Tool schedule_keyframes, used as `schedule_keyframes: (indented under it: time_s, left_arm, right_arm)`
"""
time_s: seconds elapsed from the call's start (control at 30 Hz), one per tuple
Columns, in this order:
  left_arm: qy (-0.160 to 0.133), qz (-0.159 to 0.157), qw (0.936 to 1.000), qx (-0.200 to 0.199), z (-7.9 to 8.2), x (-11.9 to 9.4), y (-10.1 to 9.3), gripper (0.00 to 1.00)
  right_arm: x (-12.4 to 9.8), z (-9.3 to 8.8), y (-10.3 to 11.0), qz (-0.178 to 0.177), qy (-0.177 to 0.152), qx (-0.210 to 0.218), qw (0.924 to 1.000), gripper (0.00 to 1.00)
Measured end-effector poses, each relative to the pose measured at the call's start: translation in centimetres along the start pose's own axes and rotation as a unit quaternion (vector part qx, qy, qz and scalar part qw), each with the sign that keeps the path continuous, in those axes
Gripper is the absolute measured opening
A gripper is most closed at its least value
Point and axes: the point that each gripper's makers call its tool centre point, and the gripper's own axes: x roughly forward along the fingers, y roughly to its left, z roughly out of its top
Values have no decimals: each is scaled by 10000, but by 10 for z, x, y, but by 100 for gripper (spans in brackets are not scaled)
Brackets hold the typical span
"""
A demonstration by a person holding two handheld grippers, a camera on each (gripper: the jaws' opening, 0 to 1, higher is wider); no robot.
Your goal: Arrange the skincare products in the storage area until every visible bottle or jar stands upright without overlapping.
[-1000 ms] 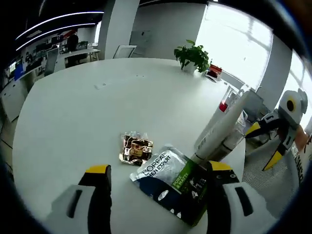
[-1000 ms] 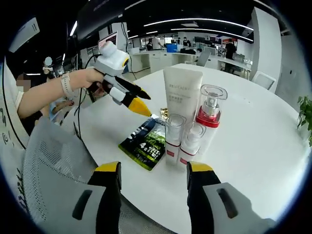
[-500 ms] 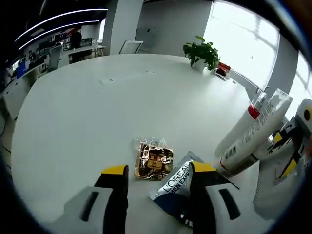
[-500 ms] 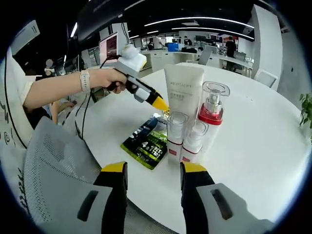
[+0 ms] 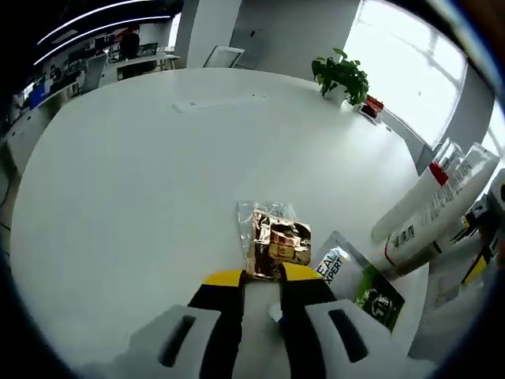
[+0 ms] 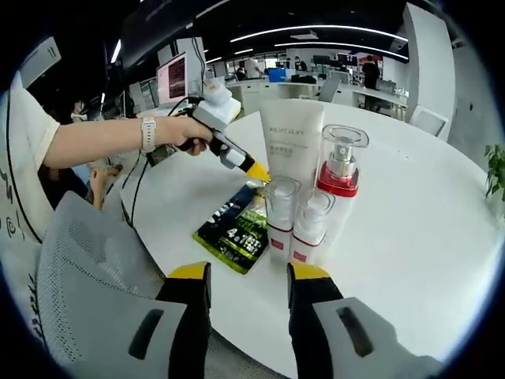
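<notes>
— What stands on the table (image 5: 118, 174)?

— It is large, round and white. Near its edge, in the right gripper view, four products stand upright in a tight cluster: a tall white tube (image 6: 290, 162) printed "REVITALIFT", beside it a pump bottle (image 6: 339, 185) with a red collar and clear cap, and in front two small bottles (image 6: 296, 225) with clear caps and red bands at the base. They touch or nearly touch; none leans on another that I can see.

— Anything lying flat?

— A dark sachet (image 6: 235, 229) with a green panel, just beside the small bottles. In the left gripper view its label reads "EXPERT". A smaller gold foil packet (image 5: 274, 241) lies next to it; its writing is too small to read.

— And the grippers?

— In the right gripper view a hand (image 6: 183, 133) with a watch on the wrist reaches in from the left, holding the left gripper (image 5: 262, 278) angled down at the table. Its yellow-tipped jaws are drawn close, with the lower edge of the foil packet right at the tips; whether they actually pinch it I cannot tell. The right gripper (image 6: 248, 272) hovers before the bottles, jaws moderately apart, holding nothing.

— Further back?

— A potted plant (image 5: 341, 75) at the far edge.
</notes>
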Motion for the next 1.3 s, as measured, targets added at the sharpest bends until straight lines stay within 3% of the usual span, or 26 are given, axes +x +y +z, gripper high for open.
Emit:
schedule_keyframes:
  time_s: [0.17,0.73,0.9,1.17,1.3]
  left_arm:
    - [-33,52,9999,-110,1,1,5,7]
    - [-190,-8,9991,-370,8,-3,10,2]
    - [-176,-15,9997,-188,7,-7,8,1]
    - [-689,164,9973,-194,27,-27,5,1]
    - [-825,157,9963,-201,27,-32,-4,1]
  right_arm:
    - [1,-2,-2,-2,26,44,10000,38]
    - [4,0,-2,4,28,27,10000,34]
    - [3,2,0,-24,-15,-9,10000,34]
    - [-2,6,3,-69,-85,-53,9999,33]
    - [-4,14,7,-48,-245,-145,9996,33]
